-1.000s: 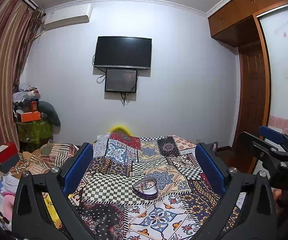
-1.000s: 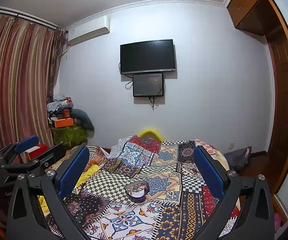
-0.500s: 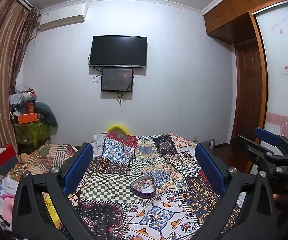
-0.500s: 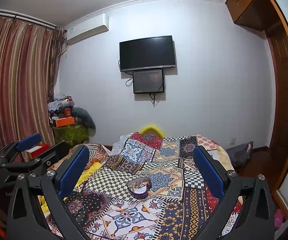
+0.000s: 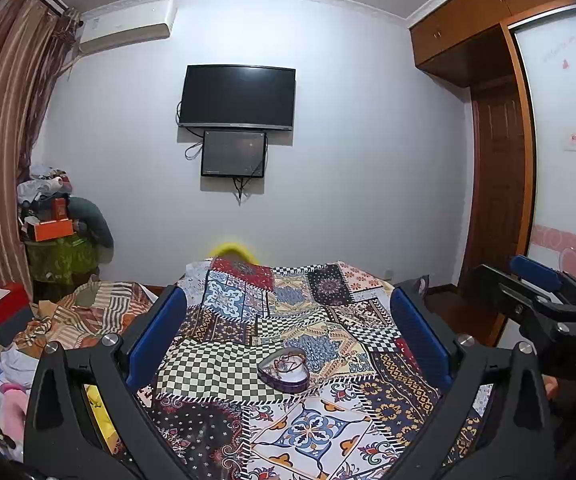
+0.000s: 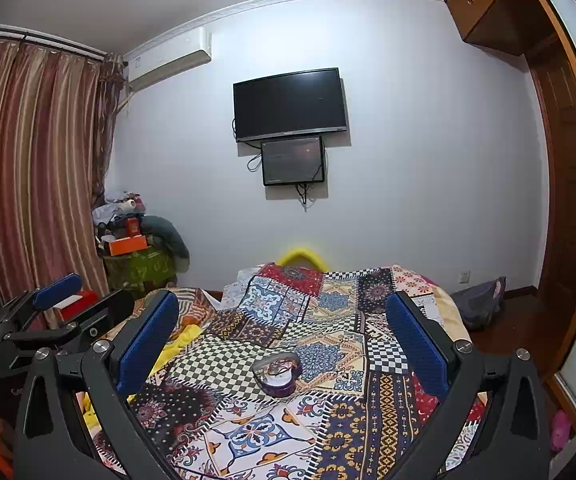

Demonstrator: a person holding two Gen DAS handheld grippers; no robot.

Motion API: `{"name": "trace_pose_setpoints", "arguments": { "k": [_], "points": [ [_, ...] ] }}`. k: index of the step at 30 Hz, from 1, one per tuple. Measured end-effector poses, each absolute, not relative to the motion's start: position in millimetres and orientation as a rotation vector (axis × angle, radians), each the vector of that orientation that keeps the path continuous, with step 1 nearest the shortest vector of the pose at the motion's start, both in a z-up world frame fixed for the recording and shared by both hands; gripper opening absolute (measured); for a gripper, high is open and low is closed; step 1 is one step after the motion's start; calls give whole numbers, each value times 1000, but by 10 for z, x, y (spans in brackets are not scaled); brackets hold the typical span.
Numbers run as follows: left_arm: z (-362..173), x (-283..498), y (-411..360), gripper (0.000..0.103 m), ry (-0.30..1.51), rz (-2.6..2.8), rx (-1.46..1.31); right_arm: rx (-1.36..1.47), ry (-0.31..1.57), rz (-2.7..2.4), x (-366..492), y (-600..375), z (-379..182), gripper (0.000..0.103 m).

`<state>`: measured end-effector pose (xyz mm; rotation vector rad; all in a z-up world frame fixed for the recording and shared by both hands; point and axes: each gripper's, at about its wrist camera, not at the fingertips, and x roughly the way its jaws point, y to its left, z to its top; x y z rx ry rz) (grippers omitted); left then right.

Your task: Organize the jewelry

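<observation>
A purple heart-shaped jewelry box (image 5: pixel 284 369) lies open on the patchwork bedspread (image 5: pixel 224 364), with thin chains or bands inside; it also shows in the right wrist view (image 6: pixel 276 373). My left gripper (image 5: pixel 286 334) is open and empty, held above the bed short of the box. My right gripper (image 6: pixel 282 338) is open and empty, also short of the box. The right gripper shows at the right edge of the left wrist view (image 5: pixel 543 300), and the left gripper at the left edge of the right wrist view (image 6: pixel 52 312).
A TV (image 5: pixel 236 98) and a smaller screen (image 5: pixel 234 154) hang on the far wall. Striped bedding (image 5: pixel 84 316) and clutter (image 5: pixel 54 224) lie left of the bed. A wooden door (image 5: pixel 495 208) and wardrobe stand at the right. A bag (image 6: pixel 481 304) lies on the floor.
Both views have shifted slightly; the box sits a little lower and closer in the frames. Both grippers stay open and empty.
</observation>
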<state>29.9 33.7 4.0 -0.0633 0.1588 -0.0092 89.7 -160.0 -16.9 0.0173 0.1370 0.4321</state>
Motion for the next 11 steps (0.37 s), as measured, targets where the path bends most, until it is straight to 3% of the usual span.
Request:
{"name": "trace_pose_setpoints", "arguments": {
  "k": [11],
  "points": [
    [-37, 450, 396, 102, 178, -13, -76, 10, 163, 426, 1052, -1569, -220, 103]
  ]
}}
